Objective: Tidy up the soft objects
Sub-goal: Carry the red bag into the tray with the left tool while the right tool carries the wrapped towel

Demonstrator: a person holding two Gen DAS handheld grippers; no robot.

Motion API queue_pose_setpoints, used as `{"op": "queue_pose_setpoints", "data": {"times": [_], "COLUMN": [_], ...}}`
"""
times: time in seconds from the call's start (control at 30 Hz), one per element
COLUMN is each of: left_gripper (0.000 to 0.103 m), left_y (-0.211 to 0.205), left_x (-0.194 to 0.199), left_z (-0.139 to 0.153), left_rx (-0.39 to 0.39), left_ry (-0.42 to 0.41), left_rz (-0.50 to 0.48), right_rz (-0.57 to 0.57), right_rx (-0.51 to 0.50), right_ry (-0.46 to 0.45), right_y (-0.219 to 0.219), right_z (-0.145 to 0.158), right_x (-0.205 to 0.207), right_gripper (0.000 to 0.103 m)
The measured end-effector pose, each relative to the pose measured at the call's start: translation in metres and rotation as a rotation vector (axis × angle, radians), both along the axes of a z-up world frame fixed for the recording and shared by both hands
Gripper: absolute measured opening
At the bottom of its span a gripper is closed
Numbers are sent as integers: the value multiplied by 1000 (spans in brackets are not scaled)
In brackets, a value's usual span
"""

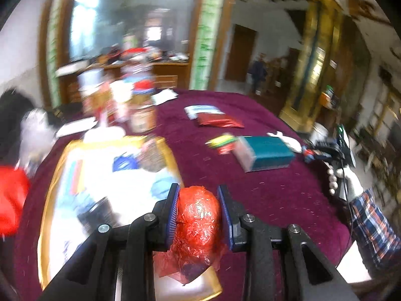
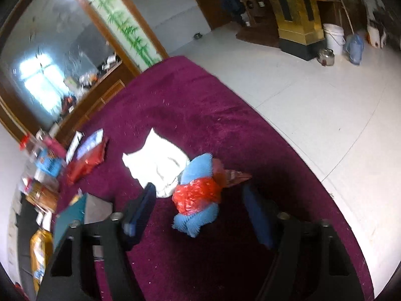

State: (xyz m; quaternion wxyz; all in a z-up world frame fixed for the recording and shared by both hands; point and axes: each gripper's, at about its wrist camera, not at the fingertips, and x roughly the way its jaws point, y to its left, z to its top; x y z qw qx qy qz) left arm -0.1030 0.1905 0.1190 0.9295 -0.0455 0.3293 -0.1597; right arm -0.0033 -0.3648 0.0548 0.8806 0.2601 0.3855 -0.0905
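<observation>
Left claw [image 1: 199, 212] clamped, right claw [image 2: 198, 200] agape

Daylit room, window glare, motion blur, fisheye-warped dark edges

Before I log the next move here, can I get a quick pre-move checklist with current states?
1. Left gripper clamped on red plastic bundle: ok.
2. Gold-rimmed tray beneath the left gripper, room to drop: cannot tell, blurred.
3. Right gripper straddles blue cloth in red plastic, pads touching: not ok.
4. White cloth clear of the right fingers: not ok, it is close beside one.
</observation>
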Motion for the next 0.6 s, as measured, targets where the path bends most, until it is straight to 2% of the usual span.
{"op": "queue_pose_setpoints", "data": {"times": [0.07,0.17,0.27,0.37,0.5,0.6], "left_gripper": [31,31,31,32,32,32], "left_y": [26,61,90,105,112,115], "left_x": [-8,-19,-26,-32,-31,-30], "left_z": [-6,-16,-28,-38,-53,-58], "left_rx": [-30,-69,-94,-110,-81,-24], "left_ry": [13,34,59,69,106,122], "left_rz": [64,144,222,259,303,342], "right_rz": [20,19,9,49,151,255], "right_rx": [-1,-11,-27,-40,-35,-30], "right_ry": [33,29,-10,-67,-138,-179], "right_y": [3,4,7,20,54,93], "right_z": [-8,-4,12,37,70,89], "right_x": [4,-5,-23,-43,-63,-70], "right_gripper": [35,35,35,35,35,35]}}
